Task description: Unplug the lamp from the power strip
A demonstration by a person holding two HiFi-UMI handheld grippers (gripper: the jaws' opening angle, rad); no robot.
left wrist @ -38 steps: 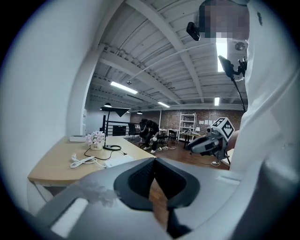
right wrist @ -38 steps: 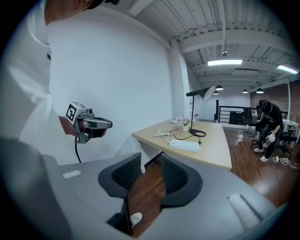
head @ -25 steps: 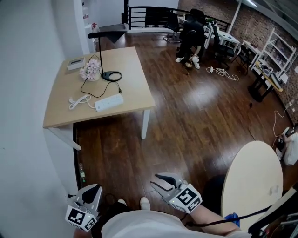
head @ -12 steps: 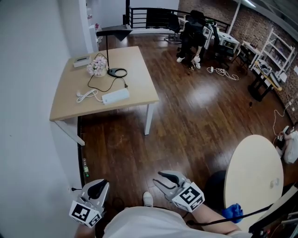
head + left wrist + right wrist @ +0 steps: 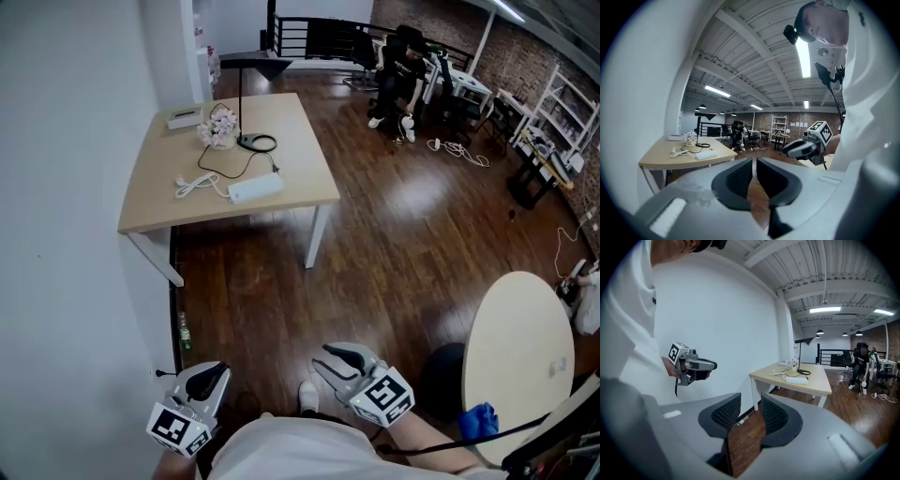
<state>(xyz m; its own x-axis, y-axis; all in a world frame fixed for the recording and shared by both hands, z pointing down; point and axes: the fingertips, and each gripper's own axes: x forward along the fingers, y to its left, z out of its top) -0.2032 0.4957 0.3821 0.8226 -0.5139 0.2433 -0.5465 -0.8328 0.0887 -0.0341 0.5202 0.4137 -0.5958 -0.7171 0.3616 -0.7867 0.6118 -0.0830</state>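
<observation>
Left gripper (image 5: 213, 372) shows fingers (image 5: 735, 180) nearly together, right gripper (image 5: 334, 355) fingers (image 5: 725, 414) narrowly apart. Both are empty, well away from the light wooden table (image 5: 305, 173) carrying a white power strip (image 5: 255, 188) and black desk lamp (image 5: 262, 142).

Left tongs (image 5: 754, 162) nearly closed, empty; desk (image 5: 657, 153) well beyond.

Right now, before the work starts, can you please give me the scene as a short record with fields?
lamp: black, on the table
power strip: white, on the table, near the lamp
left hand-held gripper: nearly shut, empty, far from the table
right hand-held gripper: open, empty, far from the table
task: not yet begun
</observation>
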